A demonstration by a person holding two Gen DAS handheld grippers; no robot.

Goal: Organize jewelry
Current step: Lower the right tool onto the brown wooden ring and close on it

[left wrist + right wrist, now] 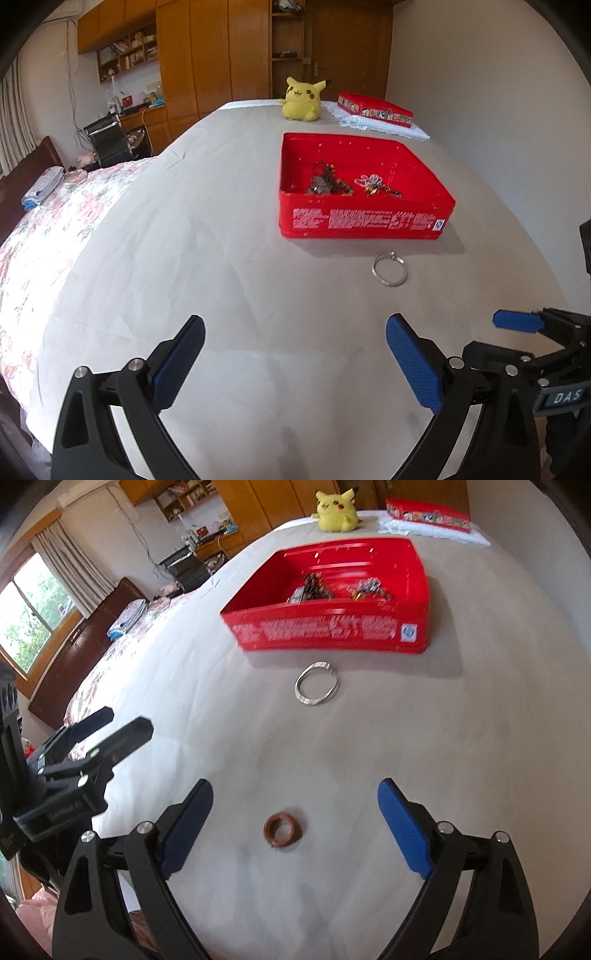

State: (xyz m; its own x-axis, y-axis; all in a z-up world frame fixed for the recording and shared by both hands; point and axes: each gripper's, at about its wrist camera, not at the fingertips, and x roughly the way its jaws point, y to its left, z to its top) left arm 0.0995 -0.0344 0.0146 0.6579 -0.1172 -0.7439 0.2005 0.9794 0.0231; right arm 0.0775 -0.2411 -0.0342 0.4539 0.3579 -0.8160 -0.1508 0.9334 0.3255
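- Left gripper (pixel 295 339): jaws wide apart, nothing in them.
- Right gripper (pixel 295 805): wide apart too, brown ring (pixel 282 826) lies between, untouched.
- Red box (pixel 362 221): white print, too blurry to read.
- "DAS" label (pixel 567 397) on right gripper.

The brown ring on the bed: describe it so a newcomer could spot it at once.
Find the open red box on the grey bedcover. In front of it lies a larger silver bangle, and nearer still, between the open fingers of the right gripper, lies the brown ring. It is the small, thick, reddish-brown one; the bangle is thin, wide and shiny.
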